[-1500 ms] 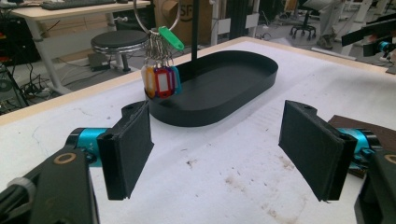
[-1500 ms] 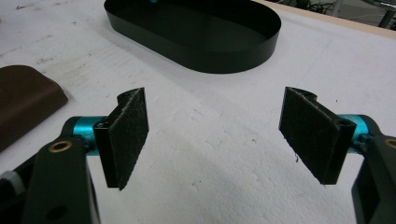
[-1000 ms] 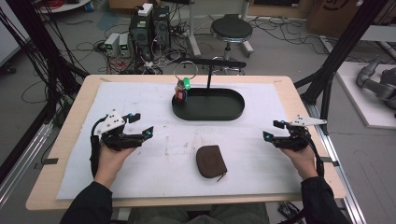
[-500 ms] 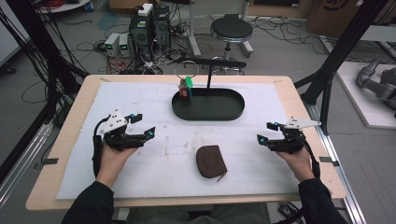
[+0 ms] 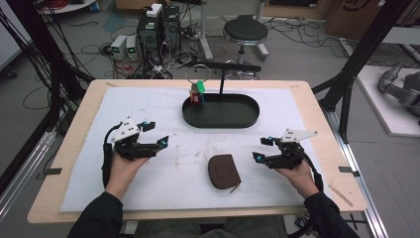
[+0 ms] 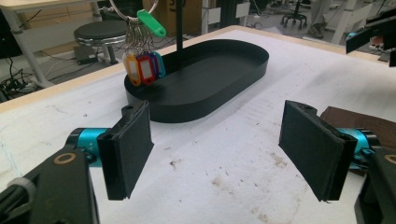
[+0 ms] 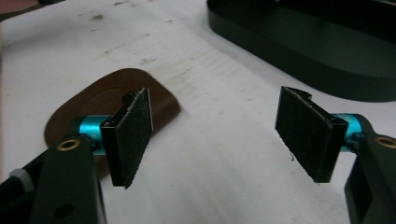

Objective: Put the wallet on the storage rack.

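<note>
Brown leather pouch [image 5: 224, 171] lies flat near the bench's [image 5: 317, 124] front edge, between the hands; right gripper [image 5: 261, 149] is just beside it, jaws wide and lately narrowing, nothing between them. Left gripper [image 5: 155, 135]: jaws wide, empty. Risk: pads skid over the flat pouch, pushing it frontward; black tray [image 5: 221, 111] well apart, open room around.

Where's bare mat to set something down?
Free: the white mat left of the black tray, and the strip between left gripper and brown pouch. Crowded: between the pouch and right gripper; key bunch hangs at the tray's left end.
</note>
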The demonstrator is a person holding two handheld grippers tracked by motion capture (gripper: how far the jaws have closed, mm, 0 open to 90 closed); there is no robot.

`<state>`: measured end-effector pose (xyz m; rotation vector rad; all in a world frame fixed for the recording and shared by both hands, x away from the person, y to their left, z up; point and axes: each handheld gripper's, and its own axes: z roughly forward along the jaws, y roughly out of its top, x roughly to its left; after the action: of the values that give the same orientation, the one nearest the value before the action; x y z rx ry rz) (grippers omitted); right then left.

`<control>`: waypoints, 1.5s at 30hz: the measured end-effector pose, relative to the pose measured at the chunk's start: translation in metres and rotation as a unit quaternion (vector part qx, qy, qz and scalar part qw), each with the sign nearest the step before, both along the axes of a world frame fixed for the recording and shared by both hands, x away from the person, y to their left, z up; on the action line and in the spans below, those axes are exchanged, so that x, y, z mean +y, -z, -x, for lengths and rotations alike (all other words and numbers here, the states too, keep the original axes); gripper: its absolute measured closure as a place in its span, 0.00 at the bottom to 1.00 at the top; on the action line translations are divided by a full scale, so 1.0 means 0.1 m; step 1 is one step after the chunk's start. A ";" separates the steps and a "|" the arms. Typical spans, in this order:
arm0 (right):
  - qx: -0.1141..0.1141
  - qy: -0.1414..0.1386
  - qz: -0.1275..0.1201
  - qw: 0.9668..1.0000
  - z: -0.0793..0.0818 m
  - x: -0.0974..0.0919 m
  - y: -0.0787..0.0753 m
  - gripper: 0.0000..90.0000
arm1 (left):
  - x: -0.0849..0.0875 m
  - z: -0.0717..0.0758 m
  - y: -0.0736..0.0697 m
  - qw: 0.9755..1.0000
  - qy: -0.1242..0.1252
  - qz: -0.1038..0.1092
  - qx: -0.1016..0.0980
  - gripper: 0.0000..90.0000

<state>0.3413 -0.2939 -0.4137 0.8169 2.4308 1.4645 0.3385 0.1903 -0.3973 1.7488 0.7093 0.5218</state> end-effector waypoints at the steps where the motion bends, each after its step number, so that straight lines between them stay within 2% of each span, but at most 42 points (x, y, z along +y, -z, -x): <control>1: 0.003 -0.006 0.002 1.000 0.02 0.04 0.01 0.34 | 0.00 0.00 0.00 1.000 0.000 -0.001 -0.001 0.28; 6: 0.015 -0.025 0.017 0.999 0.13 0.18 0.02 0.34 | -0.01 0.00 0.00 1.000 0.000 0.001 -0.001 0.28; 9: 0.021 -0.024 0.015 0.999 0.19 0.23 0.05 0.35 | -0.01 0.00 0.00 1.000 0.001 -0.001 -0.001 0.28; 14: 0.033 -0.024 0.037 0.998 0.28 0.34 0.11 0.39 | -0.04 0.01 0.00 1.000 0.002 -0.001 -0.001 0.28; 17: 0.036 -0.020 0.036 0.998 0.31 0.38 0.11 0.41 | -0.05 0.00 0.00 1.000 0.006 -0.001 -0.001 0.28; 19: 0.050 -0.017 0.037 0.998 0.34 0.41 0.12 0.43 | -0.05 -0.01 0.01 1.000 0.004 0.000 -0.001 0.28; 24: 0.064 -0.023 0.052 0.996 0.37 0.49 0.18 0.47 | -0.06 -0.01 0.01 1.000 0.007 -0.002 -0.001 0.28; 27: 0.074 -0.027 0.062 0.995 0.37 0.54 0.22 0.51 | -0.07 -0.01 0.01 1.000 0.007 -0.005 0.000 0.28; 33: 0.113 -0.048 0.044 0.991 0.31 0.52 0.26 0.65 | -0.08 -0.01 0.01 1.000 0.008 -0.006 0.001 0.28; 36: 0.140 -0.059 0.031 0.988 0.28 0.51 0.28 0.71 | -0.10 -0.01 0.01 1.000 0.010 -0.006 0.000 0.28; 41: 0.155 -0.065 0.025 0.985 0.26 0.50 0.29 0.80 | -0.12 -0.01 0.02 1.000 0.013 -0.009 0.002 0.28; 45: 0.144 -0.073 0.035 0.986 0.29 0.52 0.24 0.91 | -0.15 -0.01 0.02 1.000 0.015 -0.010 0.001 0.28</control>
<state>0.3121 -0.2414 -0.4381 0.9075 2.7911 1.3830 0.3393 0.1755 -0.3992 1.7757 0.6798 0.5079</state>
